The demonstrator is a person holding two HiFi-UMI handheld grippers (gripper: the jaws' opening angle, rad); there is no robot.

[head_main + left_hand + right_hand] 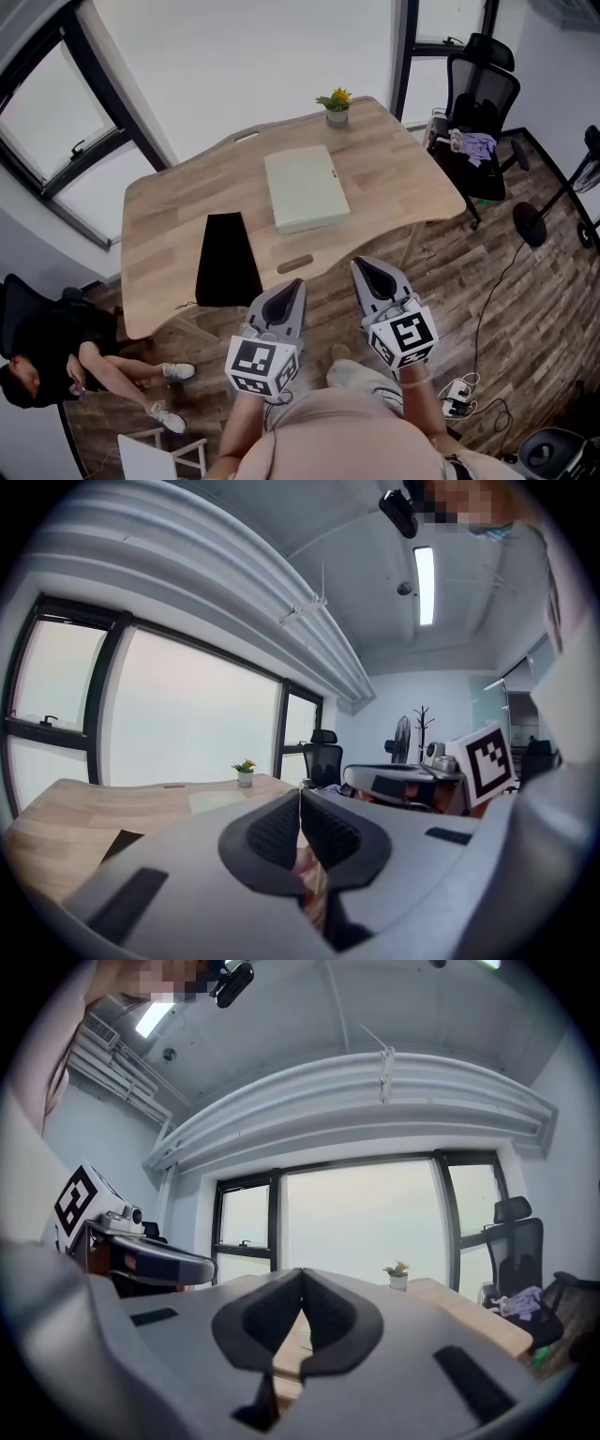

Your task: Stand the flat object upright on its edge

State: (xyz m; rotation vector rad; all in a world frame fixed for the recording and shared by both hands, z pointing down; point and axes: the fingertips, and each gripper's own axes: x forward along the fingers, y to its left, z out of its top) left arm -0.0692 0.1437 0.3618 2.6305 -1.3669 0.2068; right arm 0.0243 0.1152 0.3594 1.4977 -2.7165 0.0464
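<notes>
While the left gripper (294, 284) and right gripper (366, 267) hang short of the wooden table (394, 159), each with jaws pressed together on nothing, the pale green box (305, 187) lies flat mid-table. It is a thin, plain rectangle, between a black cloth (227, 260) and a potted plant (337, 103).

Bright and evenly lit, mostly by daylight through the tall black-framed windows (47, 112), blown out to flat white in both gripper views. Helped by a long white ceiling strip lamp (424, 585). Softly shadowed only under the pale wooden table (187, 216), on the dark plank floor (525, 309). Strongly bent by fisheye curvature toward the edges, with black corners in the gripper views. Blurred on the near grey left tool (300, 799) and right tool (302, 1277); sharp farther off.
</notes>
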